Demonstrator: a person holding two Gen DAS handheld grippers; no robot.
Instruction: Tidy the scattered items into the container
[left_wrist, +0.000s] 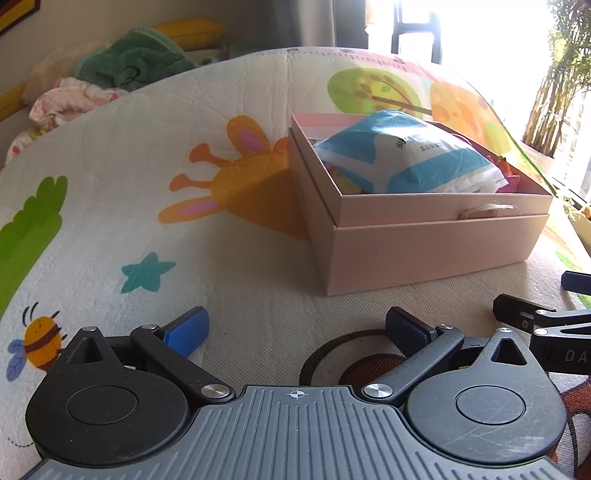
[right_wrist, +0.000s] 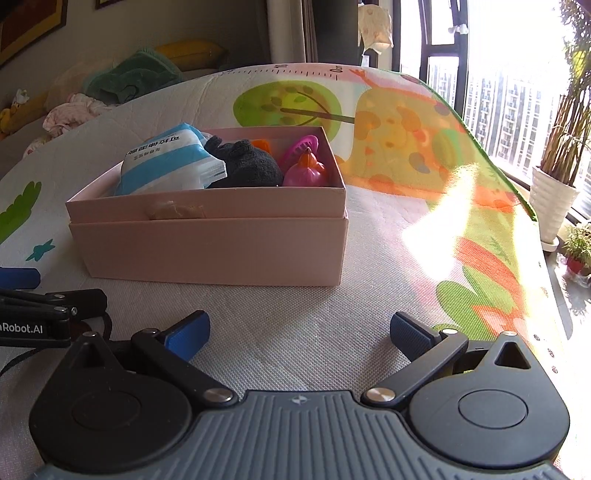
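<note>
right wrist | pink box holds tissue pack | both grippers' fingers apart, empty

A cartoon-printed play mat with trees, a star and a bee covers the floor. Strong sunlight pours through a dark-framed window, leaving a bright patch on the mat. A potted bamboo plant stands by the glass. A sofa on the far side carries a green towel and a yellow cushion.

Home: cartoon play mat, potted plant.
</note>
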